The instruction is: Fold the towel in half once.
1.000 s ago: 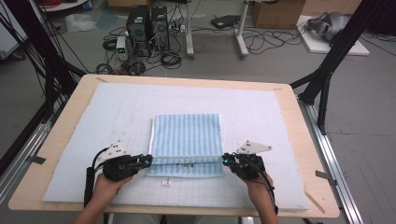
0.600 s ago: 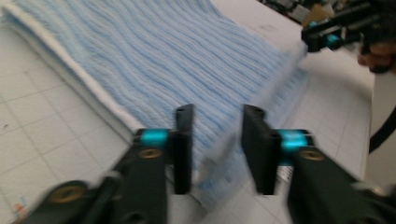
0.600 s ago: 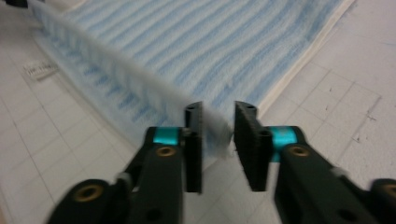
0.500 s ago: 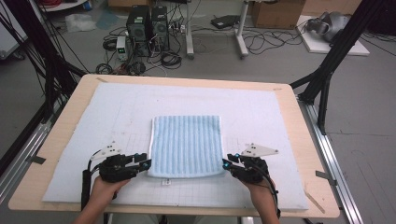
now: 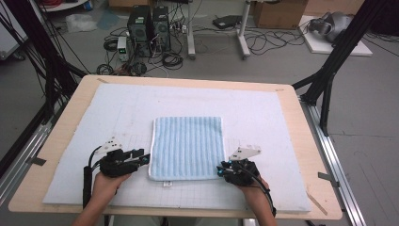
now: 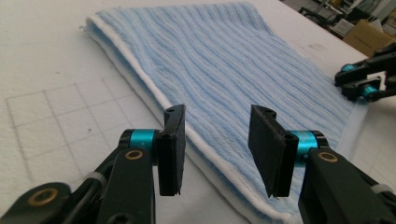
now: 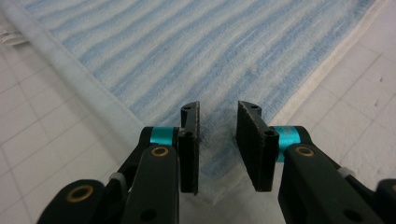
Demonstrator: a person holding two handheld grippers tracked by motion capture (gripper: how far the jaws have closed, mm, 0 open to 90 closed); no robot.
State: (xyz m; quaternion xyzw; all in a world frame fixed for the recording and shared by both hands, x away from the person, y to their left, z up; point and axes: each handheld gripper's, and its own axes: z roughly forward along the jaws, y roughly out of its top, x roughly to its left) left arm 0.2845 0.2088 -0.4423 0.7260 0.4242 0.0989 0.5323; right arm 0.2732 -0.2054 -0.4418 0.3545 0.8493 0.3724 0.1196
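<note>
Step in hand: a fold of the towel (image 5: 187, 147) looks finished; both near corners have just been let go, and it lies flat on the white mat (image 5: 84, 136) covering the desk (image 5: 301, 136).
Left hand-held gripper (image 6: 217, 140): jaws spread, having just been opening, with nothing pinched; the towel's white hem runs just ahead of and under the gap, and the cloth stretches away beyond the tips.
Right hand-held gripper (image 7: 218, 140): jaws parted by a narrow gap after just opening; the towel's corner lies below the tips, not pressed by the pads as far as I can tell.
Towel's place: between the two hand-held grippers, each at a near corner.
Next move, by my judgement: back both off the cloth, then either take fresh corners for another fold or leave it; any new grip calls for pinching both layers at the hem.
</note>
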